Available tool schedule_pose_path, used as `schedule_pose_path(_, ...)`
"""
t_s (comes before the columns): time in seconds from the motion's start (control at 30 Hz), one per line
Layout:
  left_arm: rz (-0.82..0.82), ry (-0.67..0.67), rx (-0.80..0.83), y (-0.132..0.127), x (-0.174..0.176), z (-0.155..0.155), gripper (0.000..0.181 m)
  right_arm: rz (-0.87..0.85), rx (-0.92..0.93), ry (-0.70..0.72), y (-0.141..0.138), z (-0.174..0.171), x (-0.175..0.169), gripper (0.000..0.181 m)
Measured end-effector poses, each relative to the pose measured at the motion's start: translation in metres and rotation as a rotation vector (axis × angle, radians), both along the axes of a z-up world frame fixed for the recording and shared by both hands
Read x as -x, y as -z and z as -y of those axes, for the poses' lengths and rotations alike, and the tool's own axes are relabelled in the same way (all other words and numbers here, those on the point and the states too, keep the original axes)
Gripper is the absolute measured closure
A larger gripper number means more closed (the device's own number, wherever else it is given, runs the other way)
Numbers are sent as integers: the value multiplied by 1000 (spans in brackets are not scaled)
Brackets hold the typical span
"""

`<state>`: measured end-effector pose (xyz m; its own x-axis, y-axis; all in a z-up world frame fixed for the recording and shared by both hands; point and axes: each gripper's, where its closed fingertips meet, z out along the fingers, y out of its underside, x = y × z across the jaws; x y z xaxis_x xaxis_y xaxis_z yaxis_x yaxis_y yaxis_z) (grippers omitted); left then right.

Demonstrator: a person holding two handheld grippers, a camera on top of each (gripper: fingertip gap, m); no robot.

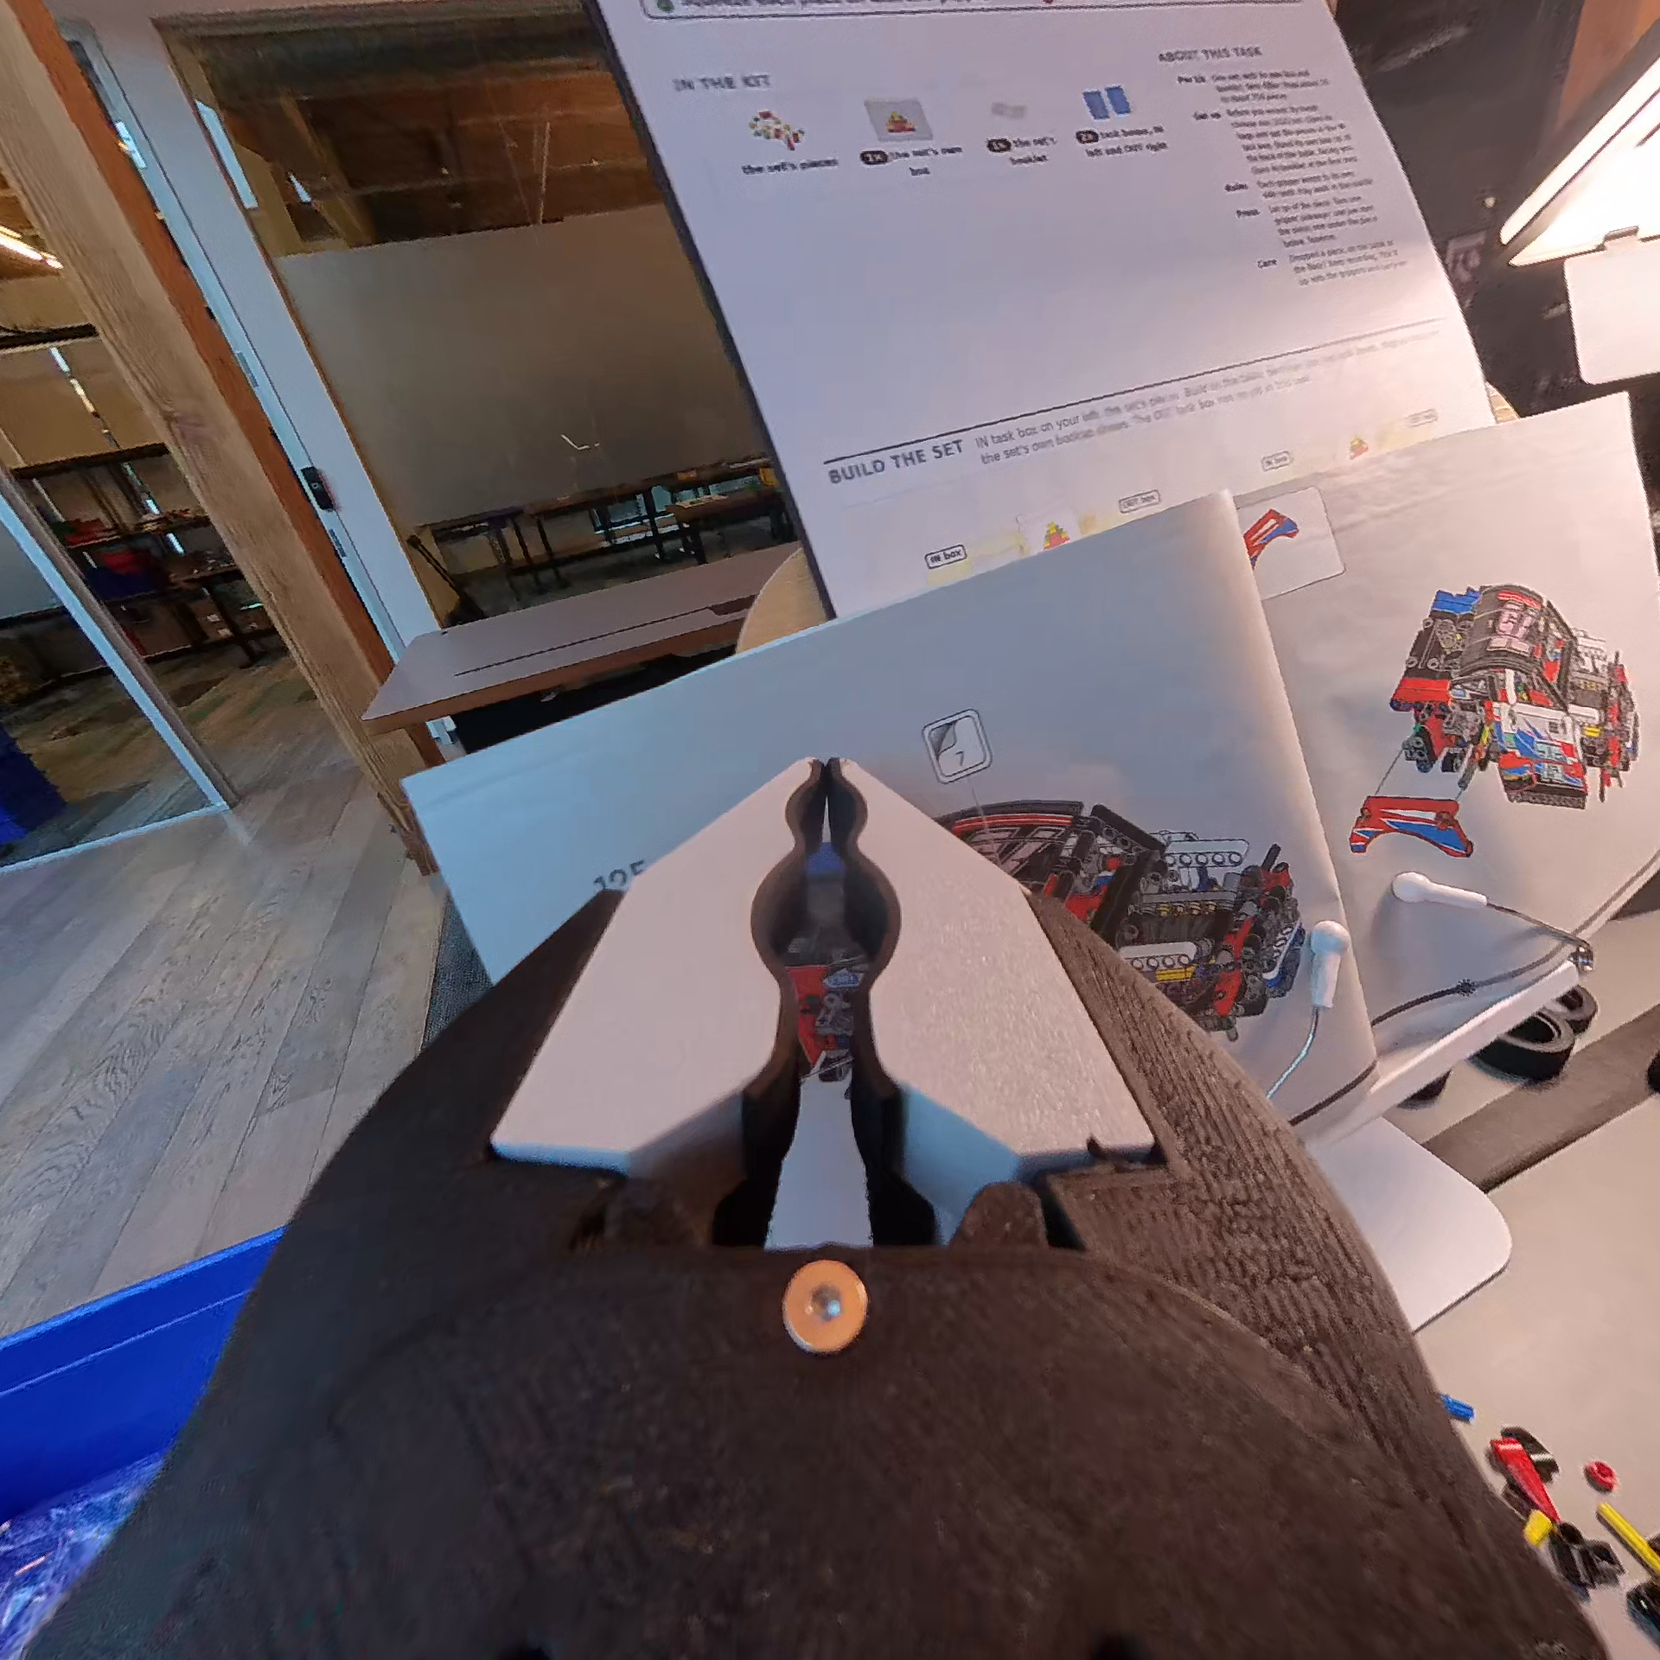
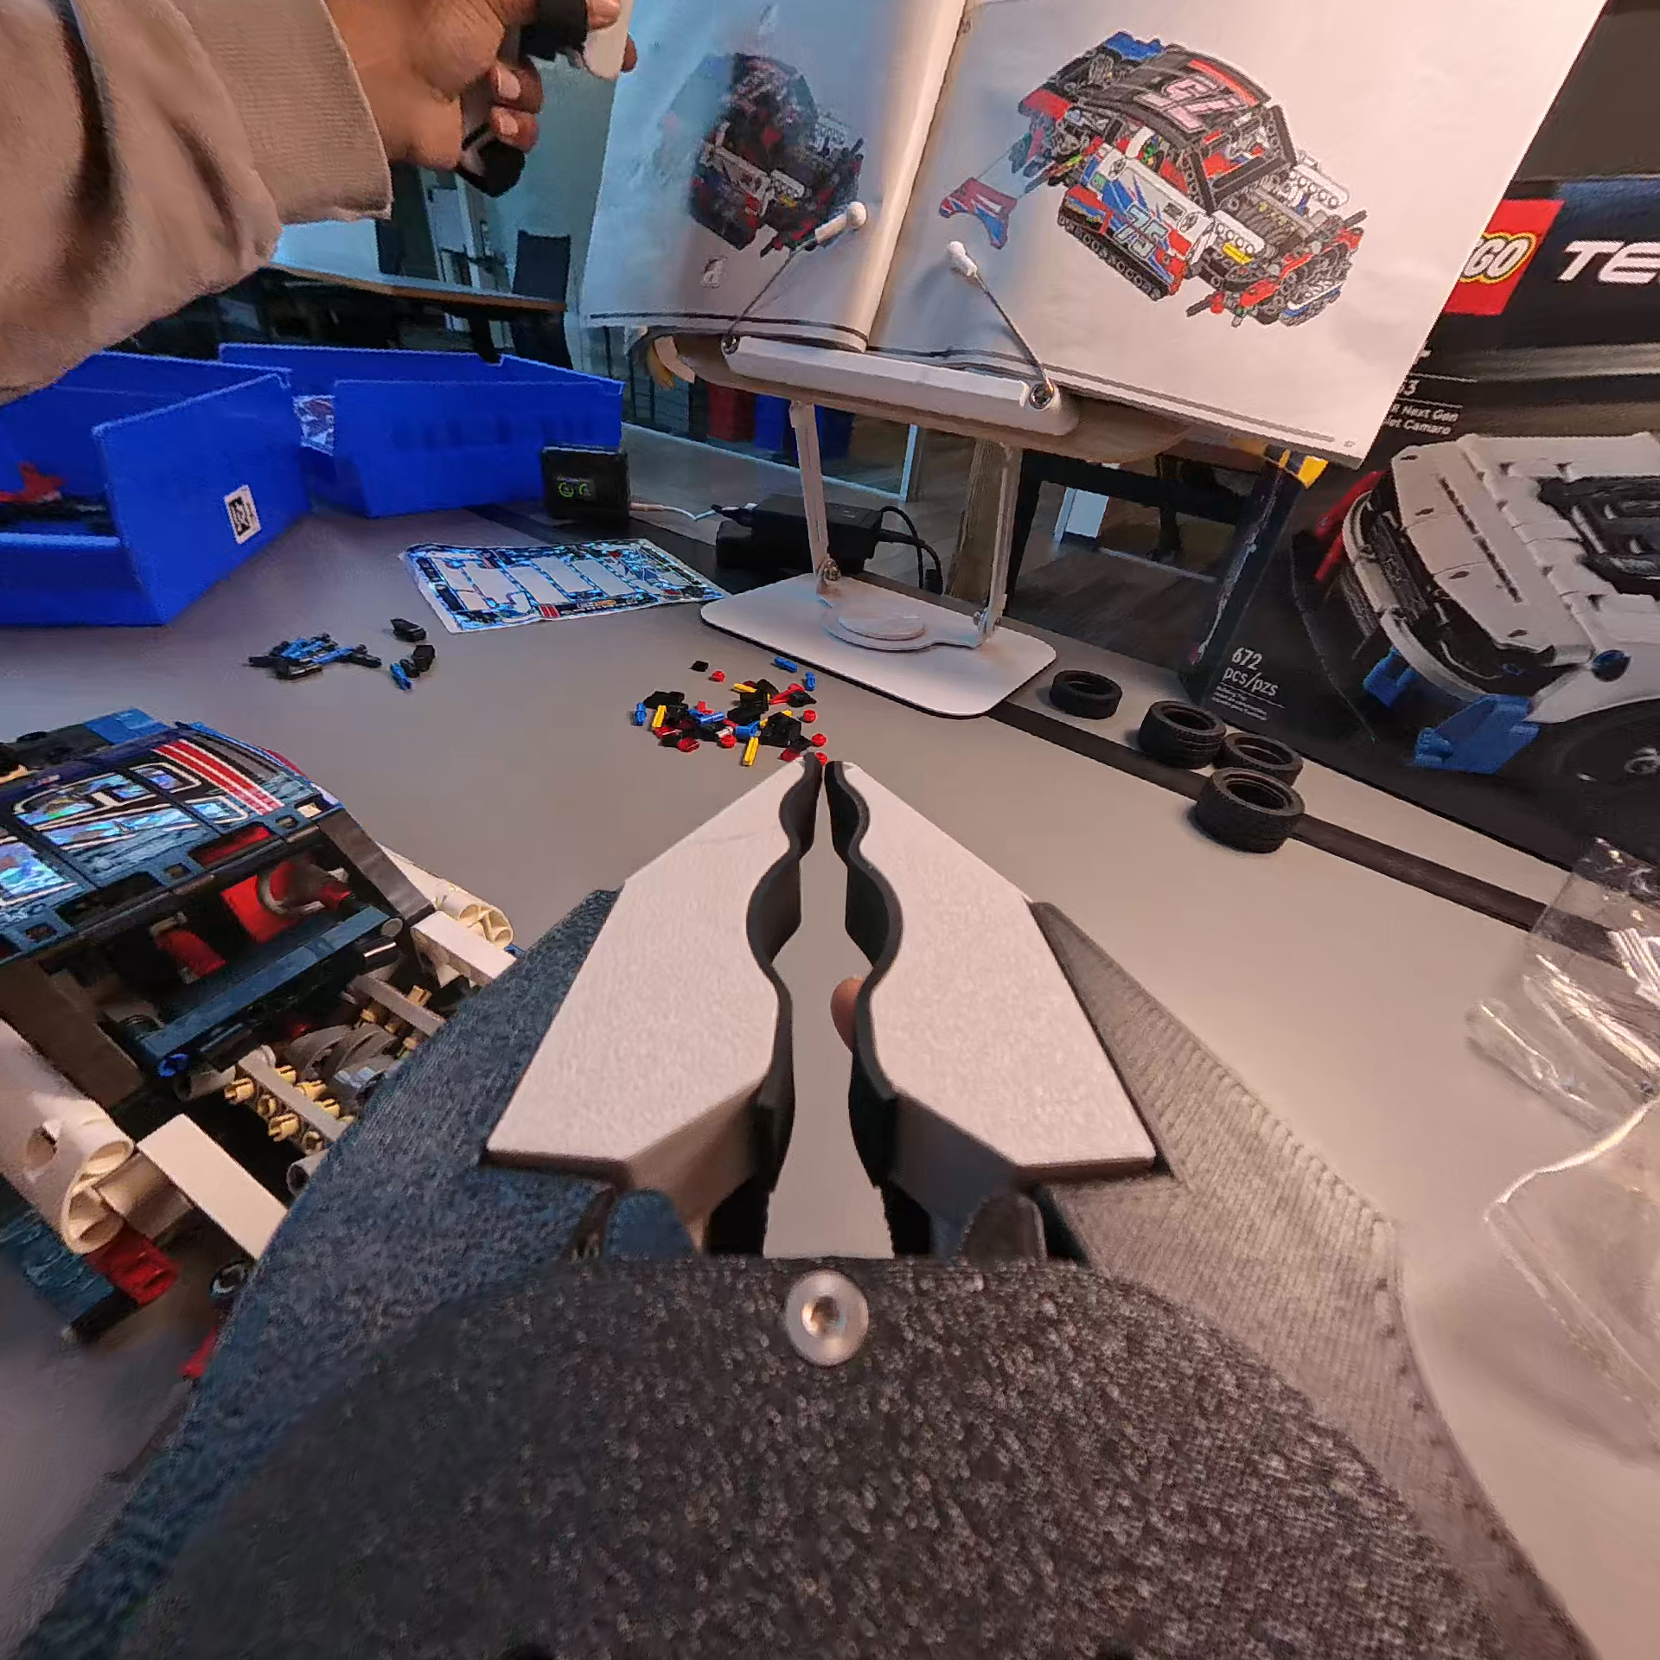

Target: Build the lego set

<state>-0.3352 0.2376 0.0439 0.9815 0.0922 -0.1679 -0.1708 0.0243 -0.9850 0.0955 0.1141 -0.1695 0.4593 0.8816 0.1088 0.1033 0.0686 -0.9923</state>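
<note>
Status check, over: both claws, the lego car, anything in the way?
Left claw shut, up at the instruction booklet. Right claw shut, empty, over the table. Part-built car at left; loose pieces just ahead. Nothing in the way.

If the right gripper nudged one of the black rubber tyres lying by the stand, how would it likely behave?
The black rubber tyres lie flat on their sides, so a nudge would probably slide one, not roll it. Their treaded rubber likely drags on the grey table. Small and hollow, they look light; the right gripper is shut.
</note>
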Motion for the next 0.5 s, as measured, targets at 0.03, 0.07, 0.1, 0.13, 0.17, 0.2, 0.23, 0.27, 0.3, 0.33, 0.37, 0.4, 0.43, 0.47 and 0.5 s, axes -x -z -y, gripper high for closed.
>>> schedule_pose_path(0.03,15,-9,-13,1,4,2,181,5,0,1,1,-1,0,181)
schedule_pose_path(0.07,28,-13,-17,3,8,3,181,8,1,3,3,-2,-1,181)
schedule_pose_path(0.1,35,-16,-13,6,11,4,181,11,3,5,4,-3,-1,181)
schedule_pose_path(0.13,37,-16,-5,9,14,4,181,14,7,7,6,-4,-2,181)
schedule_pose_path(0.17,38,-11,3,11,16,4,181,14,12,12,7,-5,-3,181)
schedule_pose_path(0.2,35,-1,7,11,16,4,181,14,18,15,8,-6,-4,181)
schedule_pose_path(0.23,29,14,8,11,15,4,181,13,26,18,8,-8,-5,181)
schedule_pose_path(0.27,23,36,10,9,13,4,181,11,33,21,9,-9,-6,181)
schedule_pose_path(0.3,19,64,16,8,9,3,181,9,38,25,9,-10,-6,181)
schedule_pose_path(0.33,19,97,25,6,4,2,181,10,42,28,10,-11,-7,181)
schedule_pose_path(0.37,18,132,36,4,-1,1,181,11,47,29,11,-11,-7,181)
schedule_pose_path(0.4,12,158,43,2,-5,0,181,15,53,29,12,-12,-6,181)
schedule_pose_path(0.43,4,175,46,-1,-8,0,181,18,56,31,13,-12,-6,181)
schedule_pose_path(0.47,0,193,53,-4,-12,-1,181,22,57,31,14,-13,-6,181)
schedule_pose_path(0.5,-2,206,58,-6,-14,-2,181,26,58,31,15,-13,-6,181)
